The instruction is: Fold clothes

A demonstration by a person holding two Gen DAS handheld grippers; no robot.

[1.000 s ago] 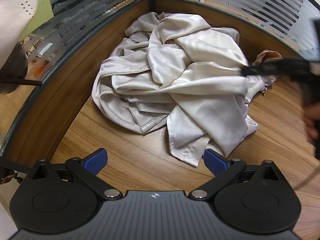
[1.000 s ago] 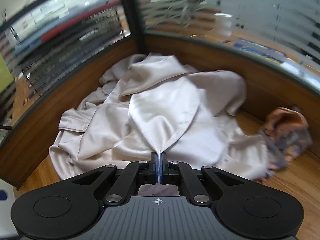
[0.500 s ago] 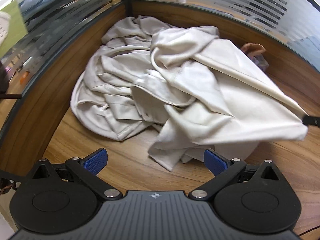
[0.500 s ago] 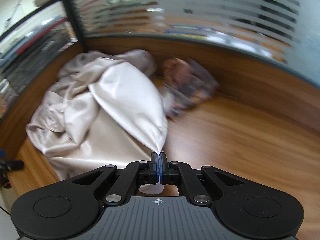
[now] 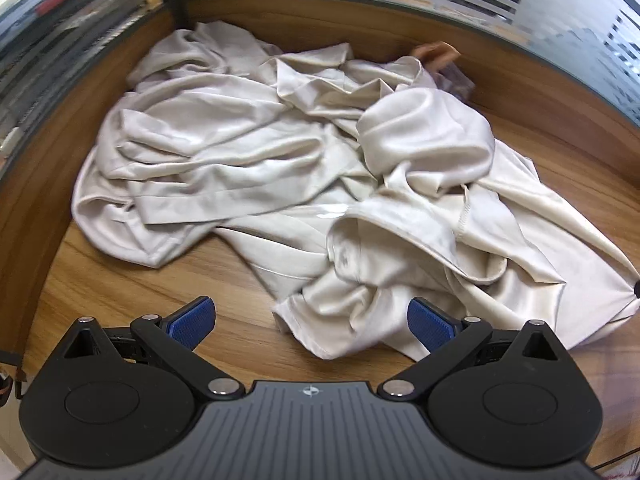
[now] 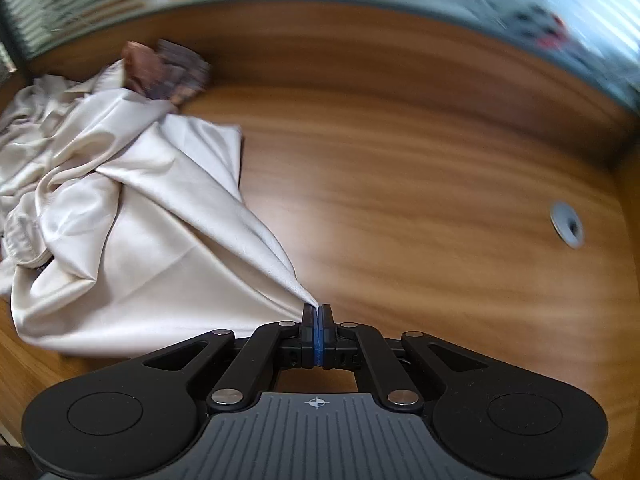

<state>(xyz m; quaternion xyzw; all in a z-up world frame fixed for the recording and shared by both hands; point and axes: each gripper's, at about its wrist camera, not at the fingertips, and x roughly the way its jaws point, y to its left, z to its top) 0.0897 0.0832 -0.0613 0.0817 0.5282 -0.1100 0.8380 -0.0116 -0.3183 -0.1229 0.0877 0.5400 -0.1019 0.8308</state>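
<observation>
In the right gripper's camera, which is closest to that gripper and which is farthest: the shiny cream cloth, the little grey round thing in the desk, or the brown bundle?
1. The cream cloth: pinched in the right gripper, spreading left.
2. The grey round thing: set in the desk, off to the right.
3. The brown bundle: far back on the left, by the wooden wall.

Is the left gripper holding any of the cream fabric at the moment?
No, the left gripper stands open above the cream fabric, pads clear of it.
</observation>
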